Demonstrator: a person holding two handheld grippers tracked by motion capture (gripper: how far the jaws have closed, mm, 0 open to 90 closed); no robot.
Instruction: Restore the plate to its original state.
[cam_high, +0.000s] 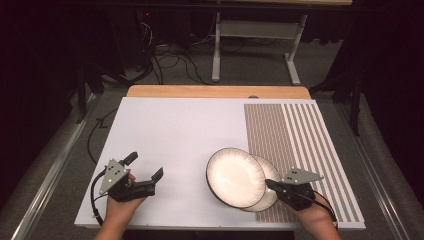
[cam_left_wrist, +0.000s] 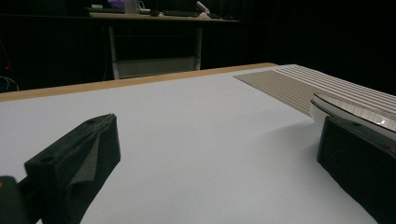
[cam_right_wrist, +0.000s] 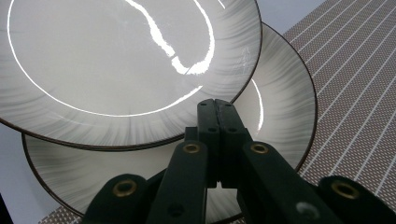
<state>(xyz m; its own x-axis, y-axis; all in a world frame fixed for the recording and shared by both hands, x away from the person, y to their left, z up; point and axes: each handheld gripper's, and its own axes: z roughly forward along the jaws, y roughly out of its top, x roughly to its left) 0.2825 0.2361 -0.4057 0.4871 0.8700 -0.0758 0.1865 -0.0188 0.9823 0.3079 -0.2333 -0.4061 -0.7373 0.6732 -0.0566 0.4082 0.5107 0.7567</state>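
Two white plates with dark rims overlap near the front right of the white mat (cam_high: 175, 130). The upper plate (cam_high: 235, 176) (cam_right_wrist: 116, 56) lies partly on the lower plate (cam_high: 270, 192) (cam_right_wrist: 275, 121) and looks tilted. My right gripper (cam_high: 269, 184) (cam_right_wrist: 215, 105) is shut, its jaws pressed together over the lower plate with the tips at the upper plate's near rim. I cannot tell if they hold anything. My left gripper (cam_high: 145, 166) (cam_left_wrist: 217, 135) stands open on the mat's front left with nothing between its jaws. In the left gripper view a plate's rim (cam_left_wrist: 355, 108) shows beside the right jaw.
A brown striped placemat (cam_high: 300, 145) (cam_left_wrist: 299, 84) (cam_right_wrist: 355, 84) covers the mat's right part, and the lower plate rests partly on it. A wooden table edge (cam_high: 215, 91) runs along the back. Beyond it stand a white table frame (cam_high: 255, 35) and floor cables (cam_high: 170, 60).
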